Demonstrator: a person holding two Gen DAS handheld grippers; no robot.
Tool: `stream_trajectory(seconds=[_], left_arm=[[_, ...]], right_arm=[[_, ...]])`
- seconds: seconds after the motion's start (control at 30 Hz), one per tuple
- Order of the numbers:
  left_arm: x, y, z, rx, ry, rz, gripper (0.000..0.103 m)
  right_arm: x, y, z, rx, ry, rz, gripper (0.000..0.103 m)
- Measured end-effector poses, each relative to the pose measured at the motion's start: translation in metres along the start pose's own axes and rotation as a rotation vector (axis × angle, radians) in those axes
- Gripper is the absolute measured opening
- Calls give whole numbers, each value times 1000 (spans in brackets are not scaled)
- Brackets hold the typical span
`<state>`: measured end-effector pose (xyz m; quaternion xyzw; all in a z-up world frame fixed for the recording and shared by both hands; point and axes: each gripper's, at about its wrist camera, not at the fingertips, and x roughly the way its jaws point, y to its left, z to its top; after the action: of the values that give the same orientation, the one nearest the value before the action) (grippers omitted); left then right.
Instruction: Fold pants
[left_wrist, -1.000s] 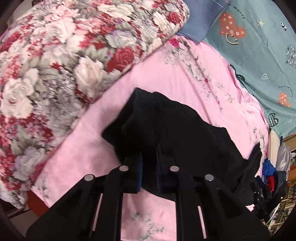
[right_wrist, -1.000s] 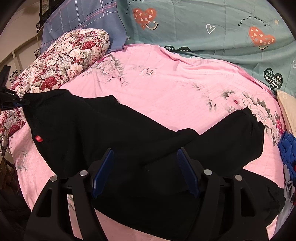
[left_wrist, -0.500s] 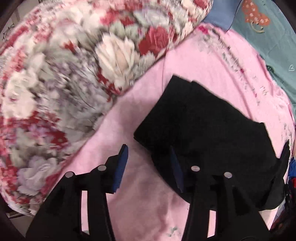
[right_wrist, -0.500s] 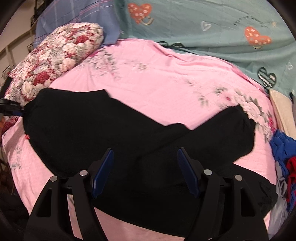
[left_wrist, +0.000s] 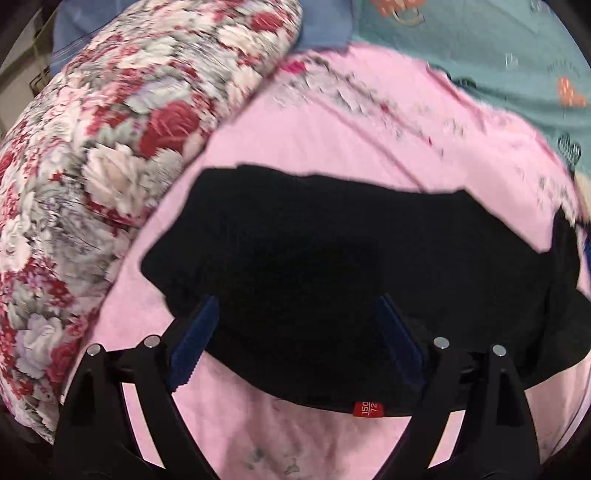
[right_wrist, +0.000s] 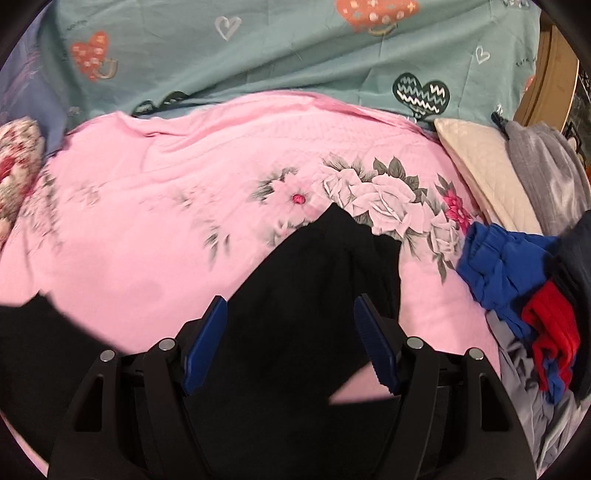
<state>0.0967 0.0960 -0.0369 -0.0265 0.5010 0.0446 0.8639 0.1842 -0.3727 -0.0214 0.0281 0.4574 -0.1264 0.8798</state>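
Two grippers hang over the black pants (left_wrist: 325, 258) on the pink sheet (left_wrist: 332, 122). The left gripper (left_wrist: 297, 314), jaws just spread wide, grips nothing; cloth lies beneath. The right gripper (right_wrist: 290, 314) gapes above a leg.

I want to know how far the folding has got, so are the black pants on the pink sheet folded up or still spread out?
Spread out, not compactly folded: the black pants lie wide across the pink sheet, and a leg end trails far along it.

Soft, even indoor light without glare. Both fisheye views curve strongly into dark corners. Motion blur smears the floral quilt (left_wrist: 110, 155); the black pants (left_wrist: 332, 258) show no detail.
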Motion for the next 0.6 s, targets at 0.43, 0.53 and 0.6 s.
stream_trajectory(seconds=[0.43,0.53,0.6], left_arm=[[41,-25,-17,63,43,36,99],[43,-24,-16,68,41,25,100],[43,-22,-15,69,40,19,100]], right_arm=[[103,-6,46,194,194,-45,60],[93,-19,40,231,171,-62,19],[87,-38,34,286,168,-6,7]])
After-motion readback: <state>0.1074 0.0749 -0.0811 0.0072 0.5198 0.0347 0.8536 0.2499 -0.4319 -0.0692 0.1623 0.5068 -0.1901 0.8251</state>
